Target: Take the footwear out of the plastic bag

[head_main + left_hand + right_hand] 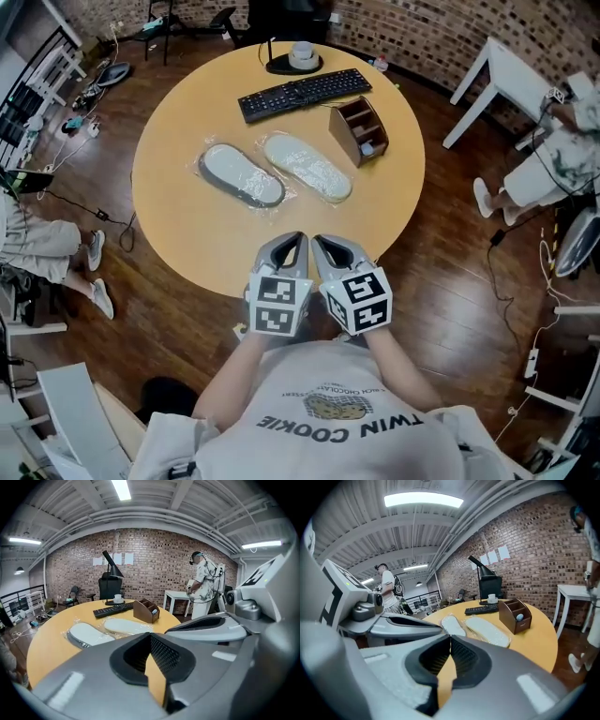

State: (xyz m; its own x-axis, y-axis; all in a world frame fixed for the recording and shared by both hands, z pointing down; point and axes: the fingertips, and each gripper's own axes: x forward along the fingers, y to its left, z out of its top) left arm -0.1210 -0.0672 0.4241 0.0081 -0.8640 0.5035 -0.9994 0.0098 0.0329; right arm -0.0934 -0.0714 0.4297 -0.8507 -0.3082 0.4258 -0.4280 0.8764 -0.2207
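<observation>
Close against the person's chest, the left gripper [292,242] and right gripper [323,244] are hovering side by side over the near rim of the round table [197,246]. Both are showing jaws pressed together on nothing, probably a ready pose before reaching. Two white slippers [242,174] are lying mid-table, well beyond them, each wrapped in a clear plastic bag [202,161]. A keyboard [305,94] and wooden desk organizer [359,131] are sitting farther back, so the approach looks unobstructed.

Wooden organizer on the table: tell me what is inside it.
The wooden organizer holds one small pale blue rounded item in a low end compartment. Nothing else shows, but its walls cover the bottoms of the other compartments, so they cannot be checked.
</observation>
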